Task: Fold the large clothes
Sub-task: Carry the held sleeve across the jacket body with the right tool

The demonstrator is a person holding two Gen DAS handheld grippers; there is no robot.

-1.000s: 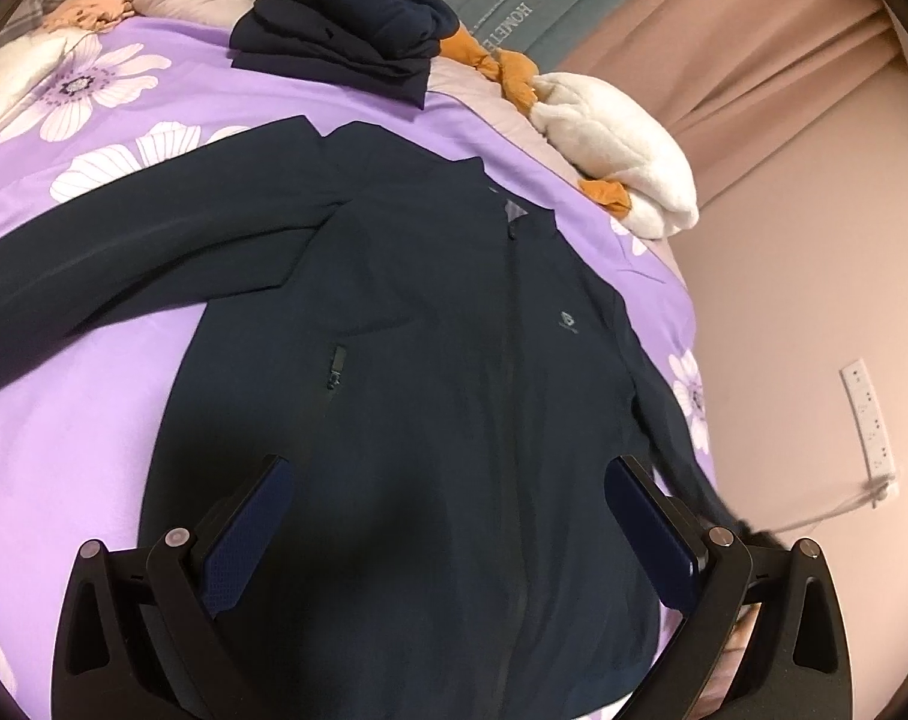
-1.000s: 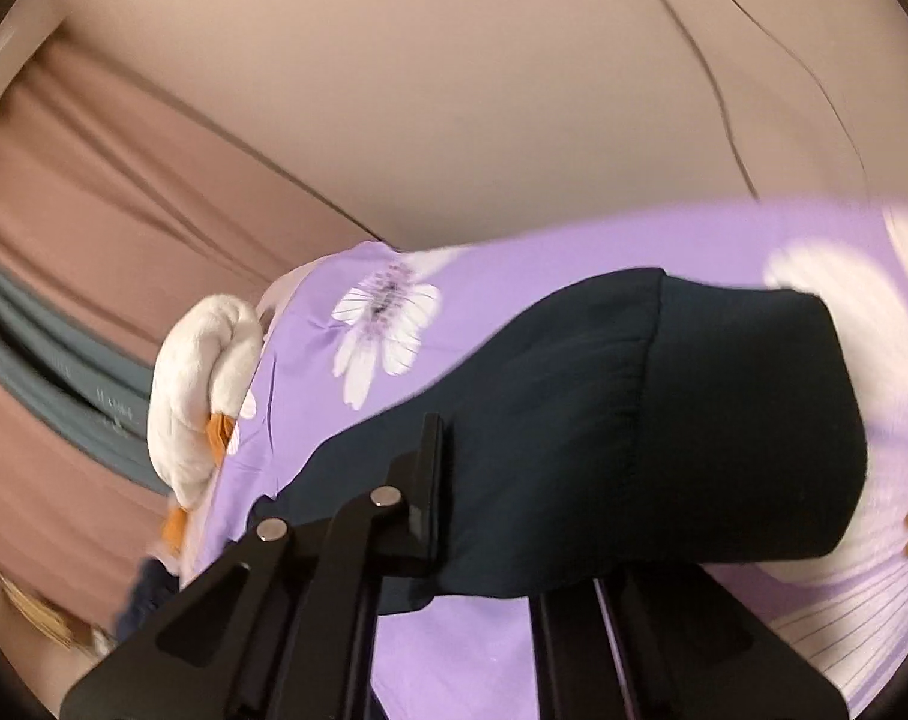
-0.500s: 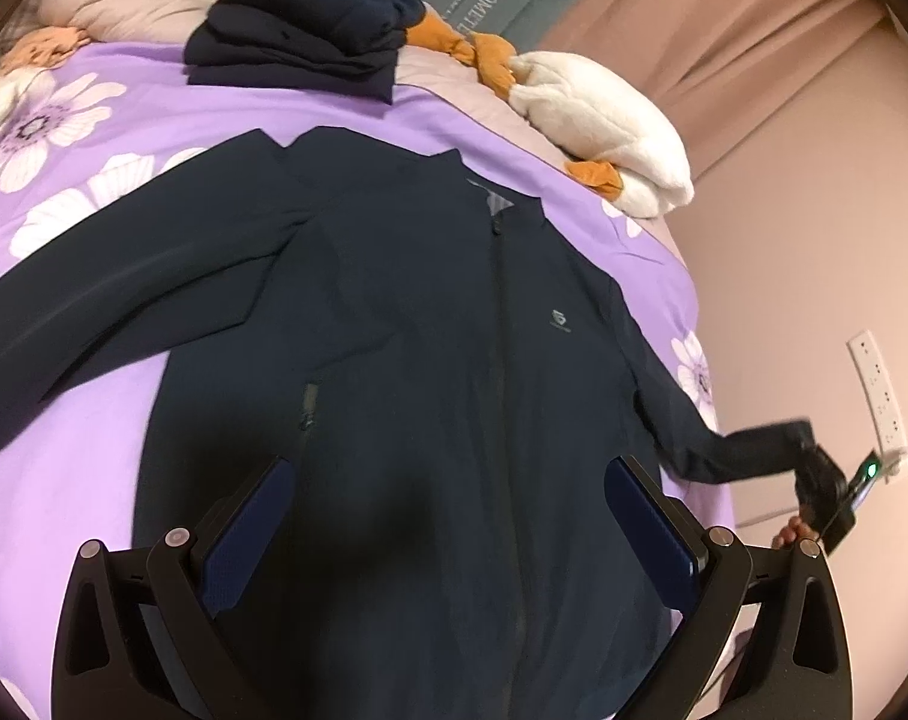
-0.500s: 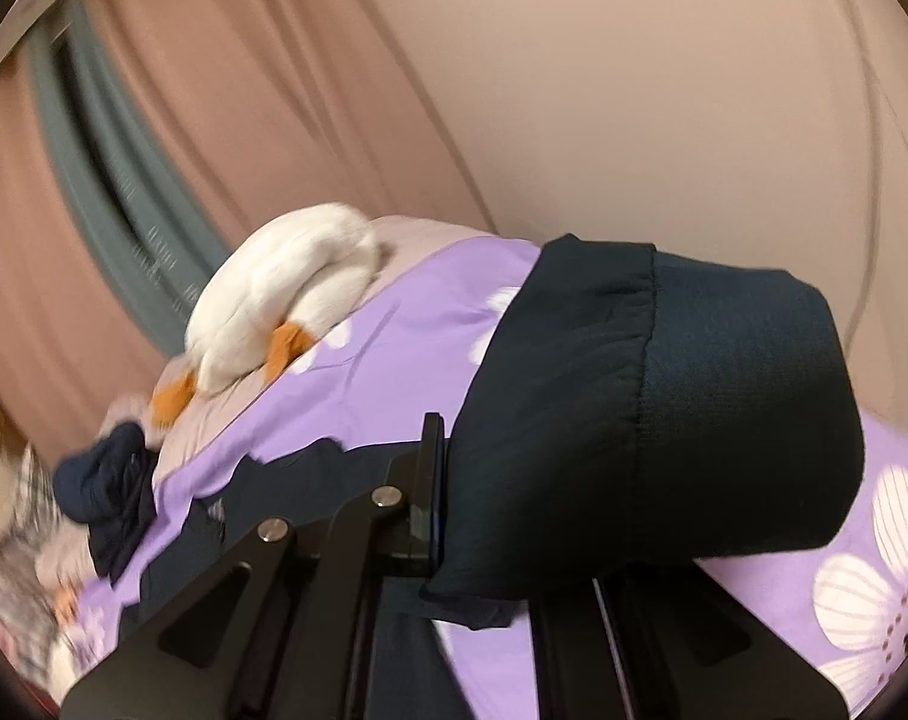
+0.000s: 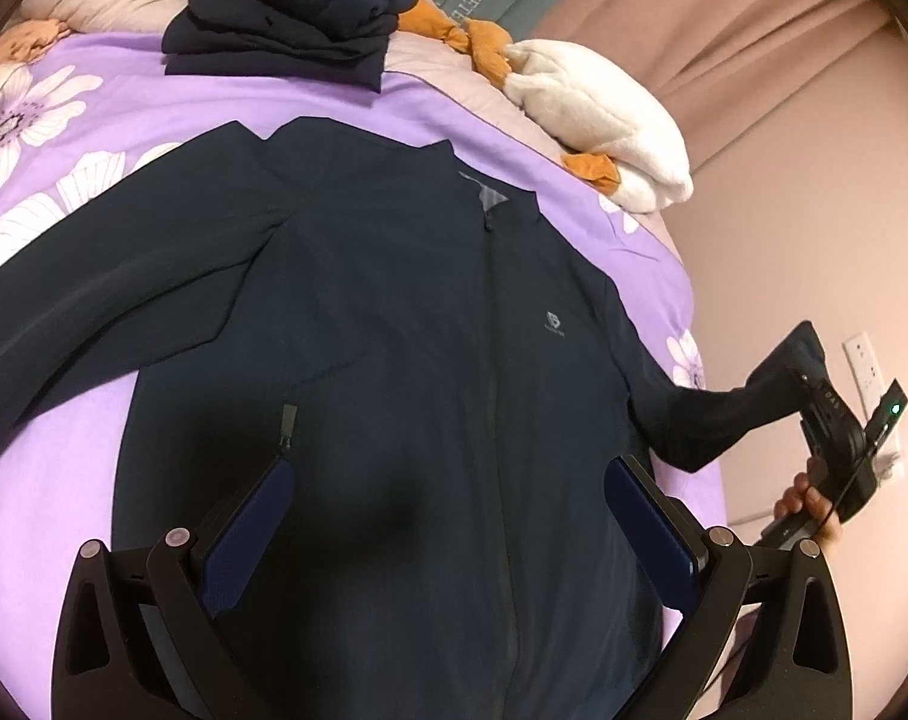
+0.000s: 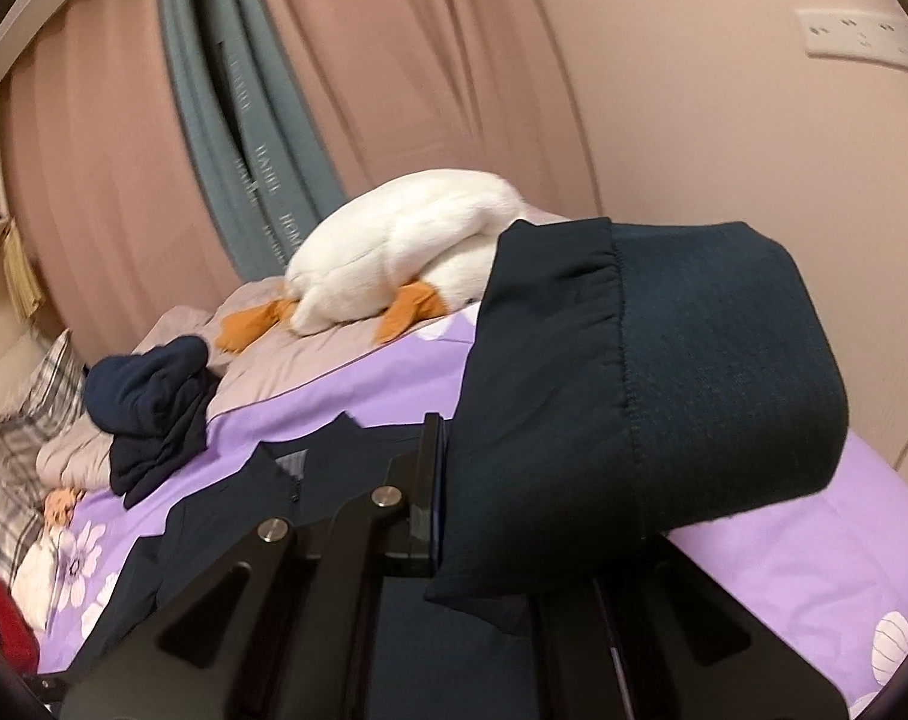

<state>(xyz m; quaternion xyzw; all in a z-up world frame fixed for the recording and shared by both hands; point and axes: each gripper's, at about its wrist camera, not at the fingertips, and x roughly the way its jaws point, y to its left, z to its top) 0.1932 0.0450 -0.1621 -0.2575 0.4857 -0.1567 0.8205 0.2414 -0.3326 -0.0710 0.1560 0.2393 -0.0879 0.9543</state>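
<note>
A dark navy zip jacket (image 5: 393,360) lies front up on the purple flowered bed cover (image 5: 45,468), its left sleeve spread to the left. My left gripper (image 5: 447,516) hovers open over the jacket's lower front with nothing between its fingers. The jacket's right sleeve (image 5: 718,414) is lifted off the bed's right edge. My right gripper (image 6: 484,498) is shut on the sleeve's cuff (image 6: 664,384), which fills the right wrist view. In the left wrist view the right gripper (image 5: 808,378) shows at the far right, held by a hand (image 5: 808,498).
A pile of dark folded clothes (image 5: 291,6) sits at the bed's far end. Beside it lies a white plush duck (image 5: 598,114) with orange feet. Pink curtains (image 6: 423,60) and a wall with a socket strip (image 6: 856,36) stand close on the right. Plaid pillows (image 6: 27,420) lie at the far left.
My right gripper has lifted the sleeve cuff up off the bed and rolled, and it now shows at the right of the left wrist view. The left gripper has shifted slightly over the jacket.
</note>
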